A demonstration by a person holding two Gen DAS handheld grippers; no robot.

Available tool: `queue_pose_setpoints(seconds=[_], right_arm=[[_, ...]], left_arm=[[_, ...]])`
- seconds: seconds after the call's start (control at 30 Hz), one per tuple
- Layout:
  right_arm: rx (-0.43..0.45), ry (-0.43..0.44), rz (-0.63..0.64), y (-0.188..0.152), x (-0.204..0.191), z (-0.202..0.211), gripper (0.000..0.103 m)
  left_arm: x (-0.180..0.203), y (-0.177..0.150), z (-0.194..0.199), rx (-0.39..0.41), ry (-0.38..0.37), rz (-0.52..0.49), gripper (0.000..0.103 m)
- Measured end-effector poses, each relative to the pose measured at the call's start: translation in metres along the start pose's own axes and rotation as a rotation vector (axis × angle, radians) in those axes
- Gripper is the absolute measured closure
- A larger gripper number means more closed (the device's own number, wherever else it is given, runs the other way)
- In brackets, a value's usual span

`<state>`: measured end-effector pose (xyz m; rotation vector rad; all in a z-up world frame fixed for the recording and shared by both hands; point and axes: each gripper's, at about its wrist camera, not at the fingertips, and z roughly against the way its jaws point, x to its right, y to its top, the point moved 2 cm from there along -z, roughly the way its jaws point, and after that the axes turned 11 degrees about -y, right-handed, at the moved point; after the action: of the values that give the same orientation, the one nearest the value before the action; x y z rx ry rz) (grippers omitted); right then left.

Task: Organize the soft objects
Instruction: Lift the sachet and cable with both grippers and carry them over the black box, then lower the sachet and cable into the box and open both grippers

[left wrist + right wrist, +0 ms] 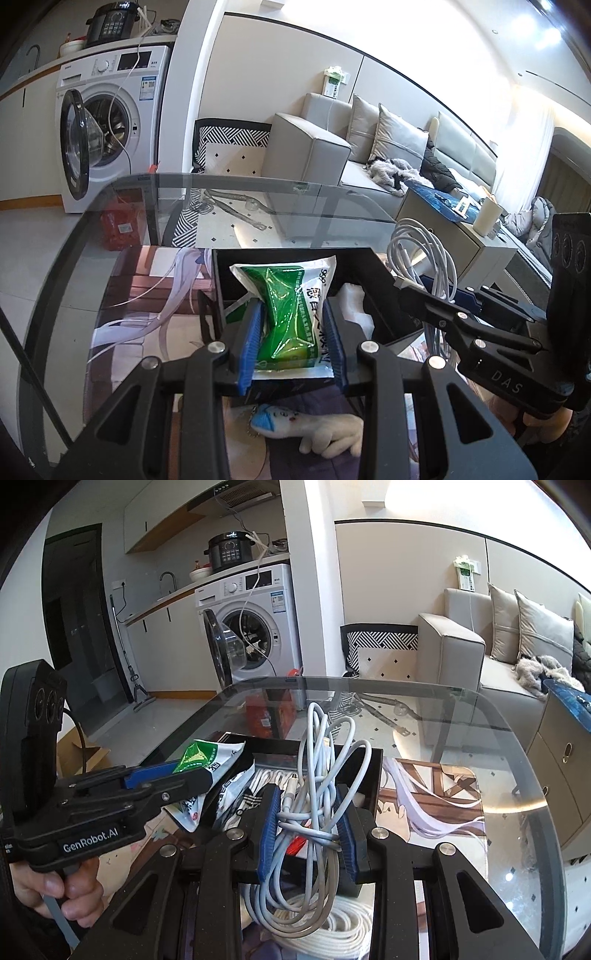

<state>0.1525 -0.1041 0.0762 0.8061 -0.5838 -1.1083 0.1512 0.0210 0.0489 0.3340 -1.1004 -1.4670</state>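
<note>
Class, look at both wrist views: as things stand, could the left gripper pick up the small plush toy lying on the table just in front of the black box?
Probably not yet. The left gripper is shut on the green and white packet, held over the black box. The plush toy lies uncovered below it, so it must release the packet first.

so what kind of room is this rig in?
Likely a small flat, open kitchen and living area: a washer under a counter, a grey sofa, and a glass table as the work surface.
</note>
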Motion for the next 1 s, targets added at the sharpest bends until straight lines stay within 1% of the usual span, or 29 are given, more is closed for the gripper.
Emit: queue_pose_setpoints(seconds=[0.17, 0.37, 0.57, 0.73, 0.9, 1.0], right_arm=[[0.007, -0.007, -0.021, 0.001, 0.003, -0.008, 0.073], [0.029, -0.021, -0.039, 0.004, 0.007, -0.018, 0.073], [0.043, -0.031, -0.034, 0.005, 0.006, -0.025, 0.073], [0.049, -0.042, -0.026, 0.007, 0.004, -0.03, 0.073], [0.055, -0.048, -0.022, 0.012, 0.003, -0.038, 0.073], [0.061, -0.053, -0.022, 0.013, 0.004, -0.041, 0.073]], left_arm=[[-0.002, 0.004, -0.01, 0.007, -0.003, 0.012, 0.071], [-0.002, 0.008, -0.016, 0.046, -0.006, 0.01, 0.071], [-0.005, 0.008, -0.021, 0.065, 0.009, 0.014, 0.071], [-0.007, 0.009, -0.022, 0.095, 0.024, -0.006, 0.071], [-0.008, 0.011, -0.025, 0.106, 0.037, -0.011, 0.071], [-0.009, 0.01, -0.029, 0.094, 0.044, -0.009, 0.071]])
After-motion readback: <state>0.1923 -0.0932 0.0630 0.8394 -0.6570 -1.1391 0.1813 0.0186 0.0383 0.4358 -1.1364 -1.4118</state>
